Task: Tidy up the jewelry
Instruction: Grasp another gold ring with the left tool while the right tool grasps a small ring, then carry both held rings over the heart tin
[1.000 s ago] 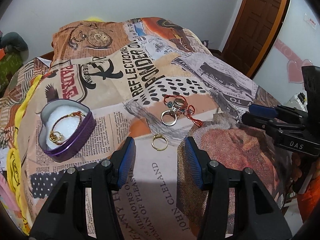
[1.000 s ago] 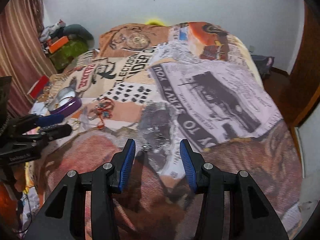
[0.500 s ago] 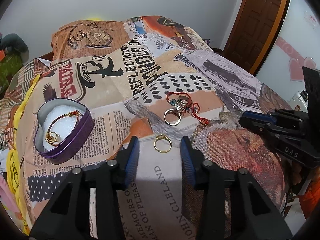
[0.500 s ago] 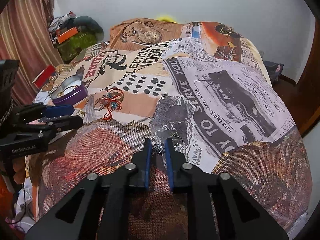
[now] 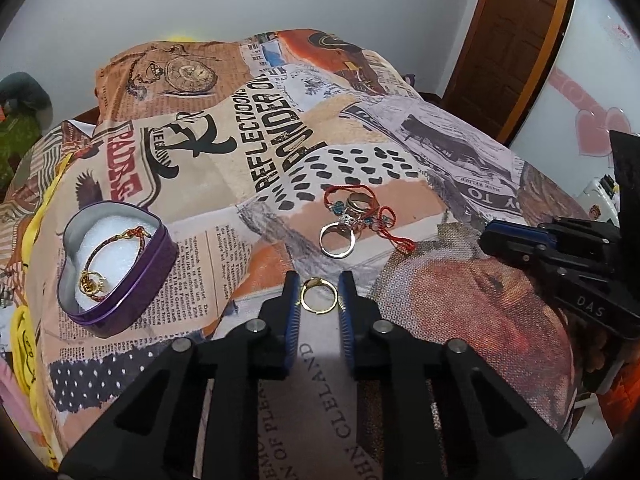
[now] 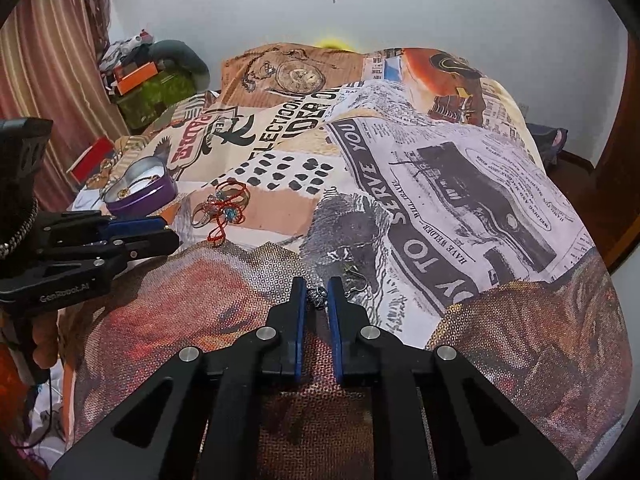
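Observation:
A gold ring (image 5: 320, 311) lies on the printed bedspread (image 5: 240, 152) between the tips of my left gripper (image 5: 319, 292). Its jaws are closing and the blue pads touch the ring on both sides. My right gripper (image 6: 317, 294) is shut on a small silver earring (image 6: 317, 298) low on the bed's right part. A heart-shaped purple tin (image 5: 132, 304) at the left holds a cord bracelet (image 5: 120, 240) and a gold ring (image 5: 92, 282) on white foam. A red thread bracelet (image 5: 394, 238), a silver ring (image 5: 338, 240) and other pieces lie heaped behind the left gripper.
The bed fills both views. A brown door (image 5: 516, 32) stands at the back right. A striped curtain (image 6: 52, 80) and a heap of bags and boxes (image 6: 156, 80) are along the bed's left side. A yellow cloth (image 5: 24, 332) hangs at the left edge.
Both grippers have gone from wide apart to narrow. The left jaws have come in around the gold ring. The right jaws have shut on the silver earring.

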The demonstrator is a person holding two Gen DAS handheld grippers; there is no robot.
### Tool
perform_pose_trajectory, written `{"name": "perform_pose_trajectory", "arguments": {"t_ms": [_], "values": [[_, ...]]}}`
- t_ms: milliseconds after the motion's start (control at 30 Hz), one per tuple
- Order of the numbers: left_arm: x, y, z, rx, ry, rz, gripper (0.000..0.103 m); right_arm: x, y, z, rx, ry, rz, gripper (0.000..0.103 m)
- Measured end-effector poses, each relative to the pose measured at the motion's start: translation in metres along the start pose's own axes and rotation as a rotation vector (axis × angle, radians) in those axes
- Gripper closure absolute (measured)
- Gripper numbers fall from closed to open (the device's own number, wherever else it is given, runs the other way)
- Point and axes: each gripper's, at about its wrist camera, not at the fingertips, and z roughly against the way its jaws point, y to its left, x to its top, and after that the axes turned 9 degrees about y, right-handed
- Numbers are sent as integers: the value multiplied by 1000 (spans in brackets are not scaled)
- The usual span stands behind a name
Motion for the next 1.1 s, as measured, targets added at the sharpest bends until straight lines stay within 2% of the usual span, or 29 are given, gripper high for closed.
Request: {"name": "perform_pose_trajectory", "arguments": {"t_ms": [300,567,767,1100], "values": [[-5,-8,12,-10,-19,-16,85,2,1,16,11,-34,-12,94],[-4,-12,41,-15,-85,-17,85,11,10,36,-6,-81,-2,94],[-5,-7,67,-13,-143,-11,85,23,26,52,-7,-134,22,94],[-14,18,100,39,-212,17,85,45,65,60,34,-194,81,94]]}}
